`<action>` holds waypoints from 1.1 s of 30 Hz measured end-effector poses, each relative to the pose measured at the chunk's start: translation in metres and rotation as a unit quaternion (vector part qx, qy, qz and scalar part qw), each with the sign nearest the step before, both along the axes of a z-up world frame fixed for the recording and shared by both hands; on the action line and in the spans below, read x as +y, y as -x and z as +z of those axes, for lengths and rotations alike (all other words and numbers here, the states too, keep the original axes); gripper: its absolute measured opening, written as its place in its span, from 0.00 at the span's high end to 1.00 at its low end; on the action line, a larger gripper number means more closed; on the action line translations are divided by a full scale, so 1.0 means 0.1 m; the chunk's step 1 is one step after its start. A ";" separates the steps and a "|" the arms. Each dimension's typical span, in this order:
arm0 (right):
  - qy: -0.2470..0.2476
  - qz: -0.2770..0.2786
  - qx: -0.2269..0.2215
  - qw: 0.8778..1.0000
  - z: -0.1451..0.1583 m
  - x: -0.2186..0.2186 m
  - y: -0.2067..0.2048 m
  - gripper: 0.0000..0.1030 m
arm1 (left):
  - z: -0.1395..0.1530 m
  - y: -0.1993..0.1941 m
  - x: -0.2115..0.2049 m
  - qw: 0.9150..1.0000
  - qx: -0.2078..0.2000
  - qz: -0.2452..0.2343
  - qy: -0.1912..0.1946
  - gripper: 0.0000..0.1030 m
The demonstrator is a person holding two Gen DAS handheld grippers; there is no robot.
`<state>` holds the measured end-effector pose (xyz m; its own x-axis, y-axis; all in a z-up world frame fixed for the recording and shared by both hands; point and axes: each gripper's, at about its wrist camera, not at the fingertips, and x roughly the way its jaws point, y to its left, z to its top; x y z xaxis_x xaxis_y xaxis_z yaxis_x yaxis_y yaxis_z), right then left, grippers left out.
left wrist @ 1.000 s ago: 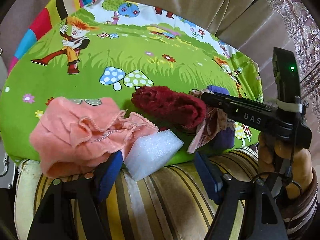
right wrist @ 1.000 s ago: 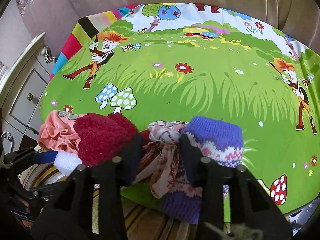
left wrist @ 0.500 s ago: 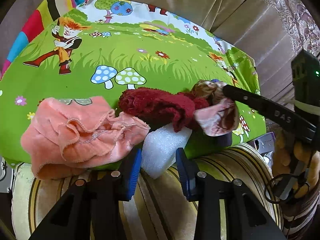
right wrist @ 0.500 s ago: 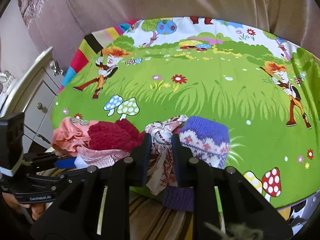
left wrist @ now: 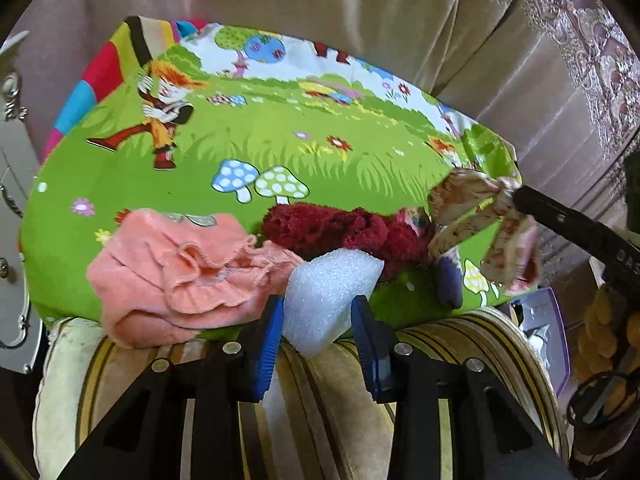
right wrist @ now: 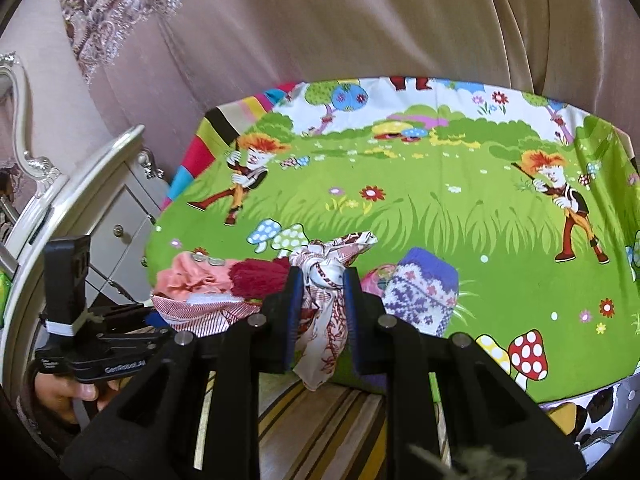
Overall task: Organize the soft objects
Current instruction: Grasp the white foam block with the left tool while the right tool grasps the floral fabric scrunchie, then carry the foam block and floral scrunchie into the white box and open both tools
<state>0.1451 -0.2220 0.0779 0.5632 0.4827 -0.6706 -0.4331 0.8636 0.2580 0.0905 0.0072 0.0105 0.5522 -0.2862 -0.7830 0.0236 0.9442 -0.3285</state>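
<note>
A: Which step is in hand?

B: Both pickups look made. The left gripper [left wrist: 316,334] pinches the foam block [left wrist: 330,296] at the near edge of the green sheet [left wrist: 280,152]; its pads sit against the block's two sides. Its jaws have just been closing, with the foam between them. The right gripper [right wrist: 320,304] pinches the patterned scarf [right wrist: 324,292], which hangs in a bunch from between its pads, clear of the sheet in the left view. Its jaws have just been closing too, on that cloth.

A: Where do the other soft things lie?

B: All along the sheet's near edge. The pink cloth [left wrist: 176,272] is just left of the foam, touching it. The red fuzzy piece [left wrist: 332,228] lies behind the foam. The purple knit [right wrist: 424,292] sits just right of the scarf.

A: What does the next move call for?

B: Probably carrying each piece to open sheet and setting it down apart from the pile. The foam will squash, so a light hold serves. The scarf trails, so it needs height to clear the knit.

A: The count?

B: One foam block, one scarf, one pink cloth, one red piece, one purple knit. A red-striped cloth [right wrist: 192,312] shows in the right view only. Two grippers.
</note>
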 end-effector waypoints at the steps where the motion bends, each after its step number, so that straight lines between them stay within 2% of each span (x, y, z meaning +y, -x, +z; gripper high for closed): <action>1: -0.001 0.000 -0.003 1.000 0.03 -0.02 0.03 0.76 | 0.02 0.02 0.01 1.000 -0.003 0.005 0.002 0.65; 7: -0.013 -0.010 -0.025 1.000 0.23 -0.18 0.22 0.76 | 0.12 0.13 0.07 0.999 -0.021 0.025 0.007 0.65; 14: -0.023 -0.030 -0.033 0.999 0.31 -0.44 0.44 0.76 | 0.22 0.29 0.00 0.999 -0.035 0.026 0.010 0.65; 26: -0.026 -0.071 -0.049 0.996 0.41 -0.95 0.85 0.76 | 0.34 0.45 -0.34 0.999 -0.048 -0.008 0.013 0.65; 33: -0.001 -0.106 -0.052 0.993 0.37 -1.26 1.08 0.76 | 0.42 0.52 -0.59 0.998 -0.054 -0.033 0.025 0.65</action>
